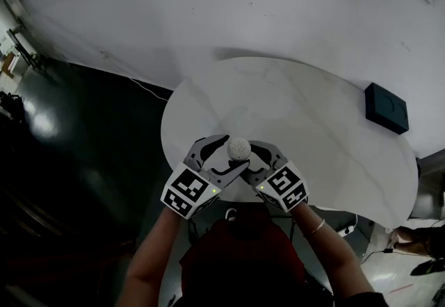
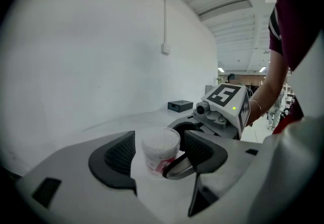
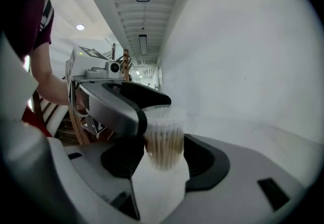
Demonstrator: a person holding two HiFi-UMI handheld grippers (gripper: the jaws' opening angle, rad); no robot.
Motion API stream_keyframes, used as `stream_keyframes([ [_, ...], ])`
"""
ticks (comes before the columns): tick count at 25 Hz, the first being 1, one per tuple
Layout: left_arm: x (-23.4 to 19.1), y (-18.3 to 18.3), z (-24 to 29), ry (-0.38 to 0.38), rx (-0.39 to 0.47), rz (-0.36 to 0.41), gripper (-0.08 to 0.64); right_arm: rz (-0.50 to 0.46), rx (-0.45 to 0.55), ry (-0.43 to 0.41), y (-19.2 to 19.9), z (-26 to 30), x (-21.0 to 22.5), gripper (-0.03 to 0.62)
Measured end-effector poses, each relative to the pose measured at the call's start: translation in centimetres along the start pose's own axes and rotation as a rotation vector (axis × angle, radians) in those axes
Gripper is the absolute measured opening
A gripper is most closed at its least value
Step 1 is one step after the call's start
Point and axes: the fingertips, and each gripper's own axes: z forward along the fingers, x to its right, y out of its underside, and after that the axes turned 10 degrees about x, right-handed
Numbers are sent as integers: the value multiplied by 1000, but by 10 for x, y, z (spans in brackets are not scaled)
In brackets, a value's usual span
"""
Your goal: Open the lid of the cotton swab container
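The cotton swab container (image 1: pixel 238 148) is a small clear tub packed with white-tipped swabs and has a red label; it is near the front of the round white table (image 1: pixel 320 125). In the left gripper view the container (image 2: pixel 161 150) stands between my left gripper's (image 2: pixel 158 156) spread jaws, with a gap beside its left pad. In the right gripper view my right gripper (image 3: pixel 163 161) is shut on the tub's lower body (image 3: pixel 164 143), whose clear ribbed top shows above. A left gripper finger (image 3: pixel 119 102) reaches across beside that top. From the head view both grippers, left (image 1: pixel 231 153) and right (image 1: pixel 250 157), flank the tub.
A black box (image 1: pixel 386 108) lies at the table's far right, also seen as the box (image 2: pixel 180 106) in the left gripper view. The table's front edge is just below the grippers, with dark floor (image 1: pixel 76 160) to the left. A white wall stands behind.
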Motion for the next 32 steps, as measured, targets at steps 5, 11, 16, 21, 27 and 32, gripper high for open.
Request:
stream_keyframes([
  [5,4,0,6,21,-10,17,278,-13,21,-6,-6,-5,-5,255],
  [11,9,3,5,46,-40,51,267,-11,31,7,-3,-7,-8,255],
  [16,8,2,3,78,-56,2,265,-16,65,14,-6,-8,-9,255],
  [21,9,-5,1,94,-62,-12,264,-47,75,16,-10,-8,-10,253],
  [27,5,-7,-1,121,-86,-80,264,-63,70,21,-12,-7,-10,252],
  [32,3,-3,-2,163,-120,-152,264,-97,45,20,-4,-6,-11,250],
])
